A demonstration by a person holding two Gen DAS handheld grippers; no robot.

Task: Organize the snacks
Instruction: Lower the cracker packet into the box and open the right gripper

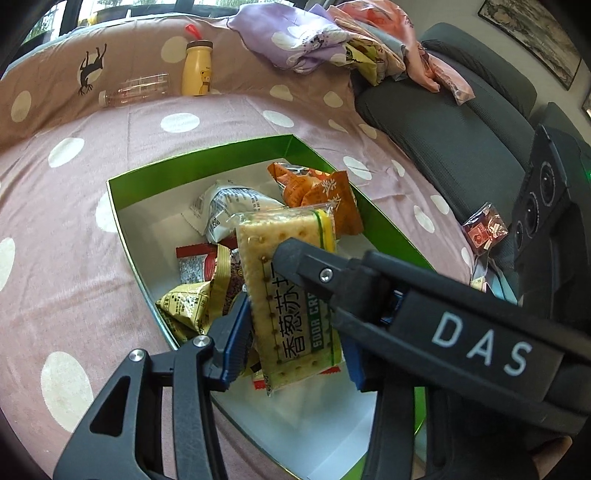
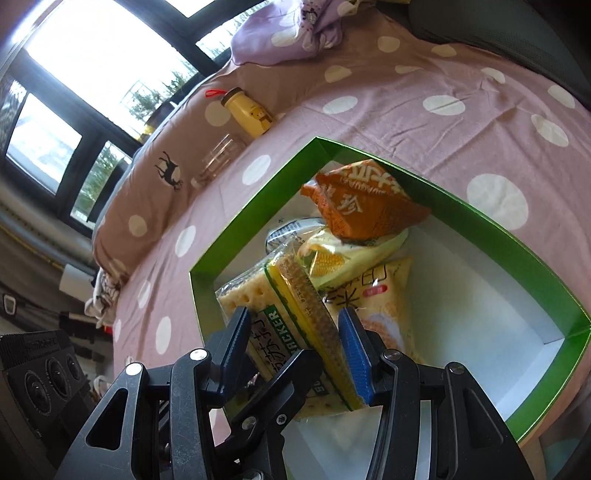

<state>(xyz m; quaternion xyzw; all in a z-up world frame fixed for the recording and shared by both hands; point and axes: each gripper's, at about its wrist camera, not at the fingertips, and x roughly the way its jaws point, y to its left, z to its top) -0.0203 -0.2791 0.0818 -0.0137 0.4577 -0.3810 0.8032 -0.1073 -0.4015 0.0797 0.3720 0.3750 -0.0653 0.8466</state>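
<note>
A soda cracker pack (image 1: 288, 295) stands tilted over a green box (image 1: 207, 155) with a white inside. My left gripper (image 1: 295, 343) has its blue pads on both sides of the pack. My right gripper (image 2: 291, 350) also has its blue pads either side of the same pack (image 2: 291, 299), and its black finger (image 1: 332, 273) crosses the pack in the left wrist view. The box holds several snack packs: an orange one (image 1: 325, 195), a white one (image 1: 225, 210), a yellow one (image 1: 184, 306). In the right wrist view the orange pack (image 2: 362, 206) lies on a corn pack (image 2: 340, 258).
The box (image 2: 461, 218) sits on a pink polka-dot bedsheet (image 1: 74, 221). A yellow bottle (image 1: 197, 70) and a clear bottle (image 1: 136, 90) lie by the pillow. A red snack pack (image 1: 484, 229) lies at the bed's right edge by a grey sofa (image 1: 461, 129). Crumpled clothes (image 1: 314, 33) lie behind.
</note>
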